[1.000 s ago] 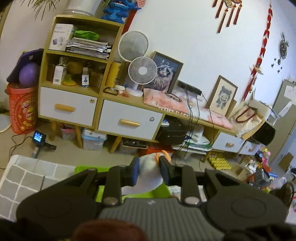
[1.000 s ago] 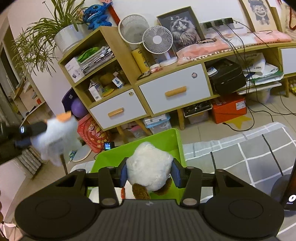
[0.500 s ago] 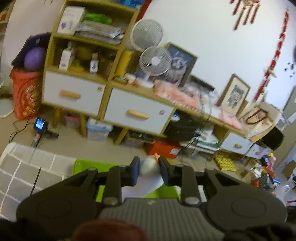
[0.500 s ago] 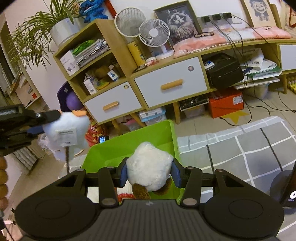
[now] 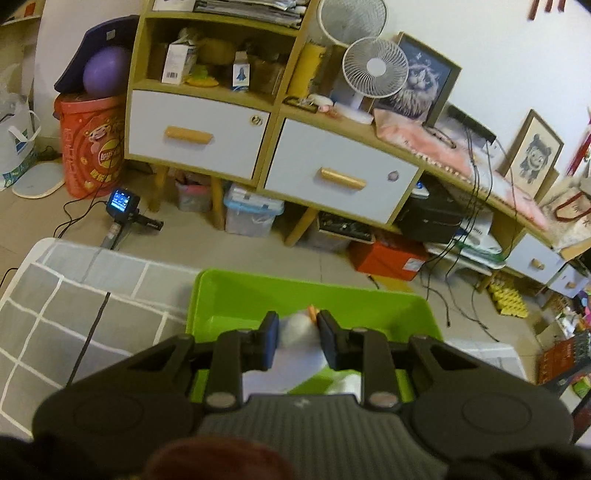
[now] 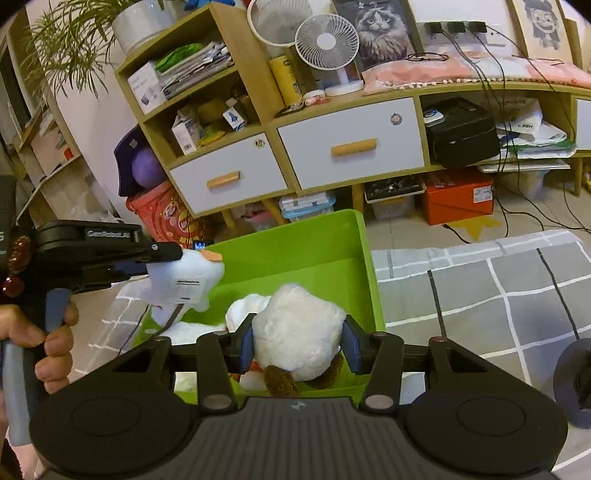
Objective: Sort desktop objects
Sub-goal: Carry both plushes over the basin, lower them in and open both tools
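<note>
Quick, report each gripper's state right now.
Left gripper: shut on a small white plush toy, above the green bin.
Right gripper: shut on a larger white plush toy.

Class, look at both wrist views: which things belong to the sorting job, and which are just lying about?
Part of the job:
- left gripper, shut on a white plush toy
- right gripper, shut on a white-and-brown plush toy
- green bin

Lying about:
- desk fan
- purple ball
- cat picture
- orange box
</note>
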A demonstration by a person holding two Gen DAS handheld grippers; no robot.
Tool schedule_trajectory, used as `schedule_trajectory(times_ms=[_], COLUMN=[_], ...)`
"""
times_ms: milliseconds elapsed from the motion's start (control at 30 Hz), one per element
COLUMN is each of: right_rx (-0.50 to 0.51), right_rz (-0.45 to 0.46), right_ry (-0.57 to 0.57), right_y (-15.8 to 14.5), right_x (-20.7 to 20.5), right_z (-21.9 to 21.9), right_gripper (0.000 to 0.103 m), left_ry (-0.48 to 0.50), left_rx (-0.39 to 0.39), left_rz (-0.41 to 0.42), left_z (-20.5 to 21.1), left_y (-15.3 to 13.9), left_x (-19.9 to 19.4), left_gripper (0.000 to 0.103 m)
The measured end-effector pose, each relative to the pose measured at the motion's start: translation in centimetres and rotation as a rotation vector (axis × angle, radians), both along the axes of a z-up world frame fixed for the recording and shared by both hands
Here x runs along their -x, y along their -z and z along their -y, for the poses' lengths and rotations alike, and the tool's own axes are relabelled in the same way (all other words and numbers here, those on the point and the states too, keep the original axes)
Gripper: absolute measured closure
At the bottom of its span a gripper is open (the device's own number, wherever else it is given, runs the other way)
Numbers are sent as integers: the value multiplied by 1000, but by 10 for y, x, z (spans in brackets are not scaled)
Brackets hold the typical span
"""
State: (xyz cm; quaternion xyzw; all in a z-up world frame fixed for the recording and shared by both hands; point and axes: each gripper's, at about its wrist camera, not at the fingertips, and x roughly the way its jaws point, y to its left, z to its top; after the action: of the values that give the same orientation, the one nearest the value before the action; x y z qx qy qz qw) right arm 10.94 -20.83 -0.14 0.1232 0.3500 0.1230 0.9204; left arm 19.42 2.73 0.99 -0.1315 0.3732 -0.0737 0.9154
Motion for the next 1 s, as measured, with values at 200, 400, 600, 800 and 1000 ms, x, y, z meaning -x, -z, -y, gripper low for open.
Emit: schedule_trajectory(times_ms=[200,400,600,800,1000], right_rx=[21,12,9,-9,-25], right_rz=[-23,-32,-39,-35,-18], right_ry=[-11,-17,-14,-5,-12], right_y=[10,13,15,14,9], right_x=[-3,-5,-5,-4,-1], right_z=[-5,-4,-1,2,4], right_gripper=[55,55,53,47,36], left_ry=[3,-12,-15,-30,-47], left_rx=[-49,-45,-51,-39,-26], left_rz=[-10,-23,-23,-20,-24], left_z=[3,0,1,-3,-10], left_y=[5,8,9,8,6], left_x=[-5,-6,-8,-7,-3], left_gripper=[75,71,68,51,31])
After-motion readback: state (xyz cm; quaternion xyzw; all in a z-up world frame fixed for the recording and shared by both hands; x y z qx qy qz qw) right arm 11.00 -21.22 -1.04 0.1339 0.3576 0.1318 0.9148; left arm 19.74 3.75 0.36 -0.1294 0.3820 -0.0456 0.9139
